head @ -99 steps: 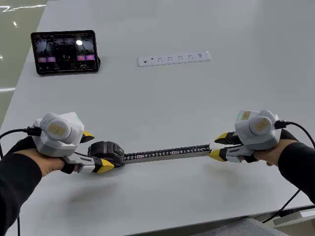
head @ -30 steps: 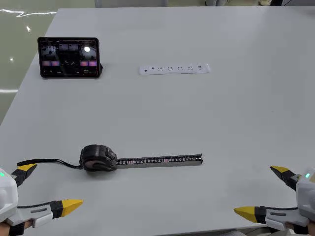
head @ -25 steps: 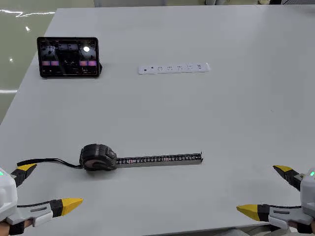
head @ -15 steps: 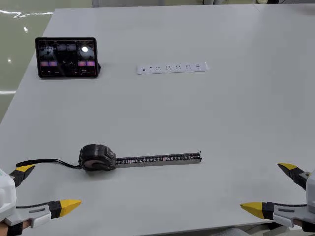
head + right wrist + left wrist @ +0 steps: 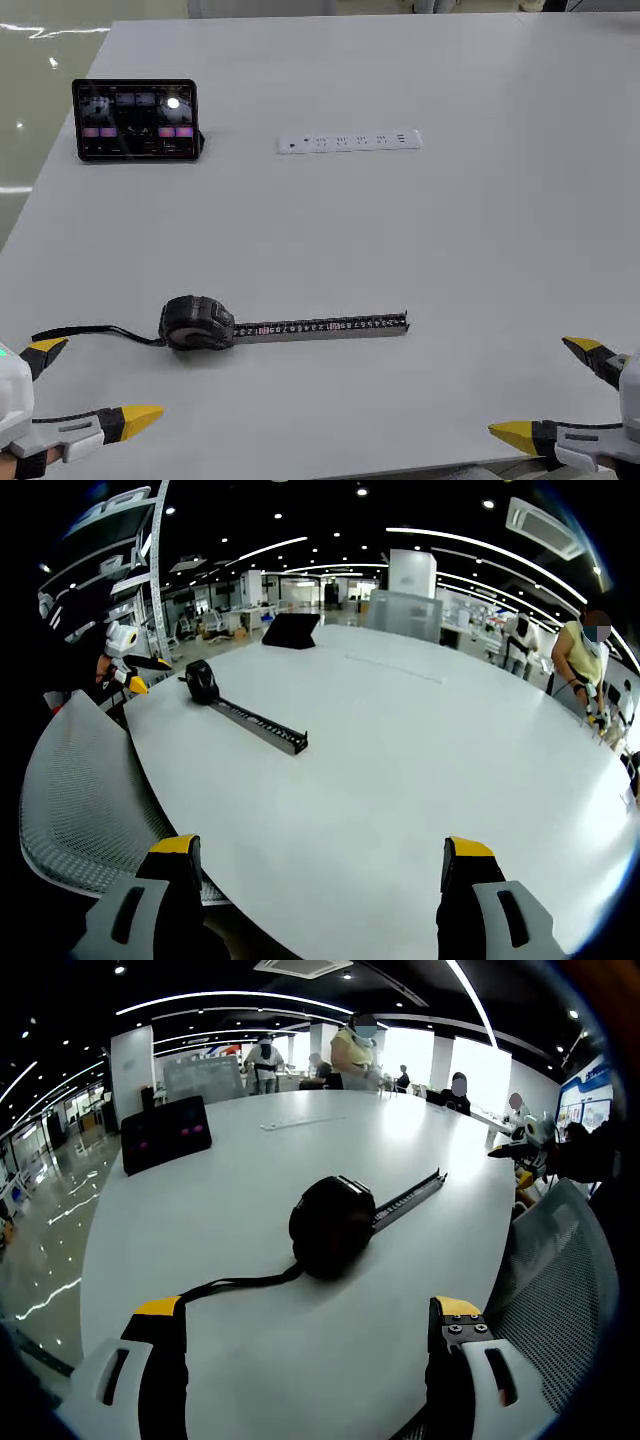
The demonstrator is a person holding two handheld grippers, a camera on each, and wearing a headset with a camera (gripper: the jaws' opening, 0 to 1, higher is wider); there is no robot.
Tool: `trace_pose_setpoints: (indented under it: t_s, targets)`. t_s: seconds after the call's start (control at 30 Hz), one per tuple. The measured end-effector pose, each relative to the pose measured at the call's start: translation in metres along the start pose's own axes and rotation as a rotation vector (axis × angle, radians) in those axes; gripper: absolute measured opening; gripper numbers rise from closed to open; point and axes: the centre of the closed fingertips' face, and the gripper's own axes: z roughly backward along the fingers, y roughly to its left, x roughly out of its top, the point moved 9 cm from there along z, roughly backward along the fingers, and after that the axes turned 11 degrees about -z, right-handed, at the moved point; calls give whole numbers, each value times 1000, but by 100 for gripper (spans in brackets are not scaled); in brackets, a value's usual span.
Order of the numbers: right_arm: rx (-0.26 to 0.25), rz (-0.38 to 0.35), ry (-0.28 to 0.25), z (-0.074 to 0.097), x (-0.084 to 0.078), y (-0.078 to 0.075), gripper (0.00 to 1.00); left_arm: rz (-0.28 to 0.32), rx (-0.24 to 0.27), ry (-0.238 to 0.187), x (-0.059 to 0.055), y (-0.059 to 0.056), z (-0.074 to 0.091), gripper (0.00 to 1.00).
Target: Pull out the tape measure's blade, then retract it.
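Black round tape measure (image 5: 195,323) near white tabletop's (image 5: 420,230) front-left edge, marked blade (image 5: 320,326) extended, retraction not yet done; left gripper (image 5: 98,380), right gripper (image 5: 540,388) both spread, empty, next: grasp case, feed blade in

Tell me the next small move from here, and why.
Probably move the left gripper forward and close it on the tape measure's case. The blade lies pulled out on the table, unheld; the right gripper is open too, back at the table's edge. The case sits straight ahead of the left gripper, so steadying it comes first.
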Motion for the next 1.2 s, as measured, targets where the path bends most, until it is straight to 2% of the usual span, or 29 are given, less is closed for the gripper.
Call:
trace_pose_setpoints:
  t_s: [0.1, 0.2, 0.33, 0.47, 0.57, 0.83, 0.97, 1.03, 1.2]
  targets:
    - [3, 0, -1, 1, 2, 0, 99, 6, 1, -18, 3, 3, 1, 99]
    - [7, 10, 21, 1, 3, 1, 99, 21, 27, -9, 5, 7, 1, 99]
    - [6, 23, 28, 1, 8, 2, 99, 38, 36, -17, 9, 9, 1, 99]
    - [3, 38, 38, 3, 20, 0, 99, 50, 37, -29, 17, 9, 0, 99]
    - [14, 49, 43, 2, 30, -1, 99, 33, 50, -30, 24, 8, -1, 99]
    - [50, 152, 86, -8, 55, -3, 99, 44, 43, -45, 40, 3, -11, 99]
    - [67, 196, 110, -15, 63, -4, 99, 27, 44, -28, 45, -1, -17, 99]
    - [79, 233, 119, -19, 68, -4, 99, 40, 44, -27, 47, -3, -20, 99]
    - [108, 271, 146, -27, 79, -3, 99, 74, 52, -34, 52, -7, -26, 99]
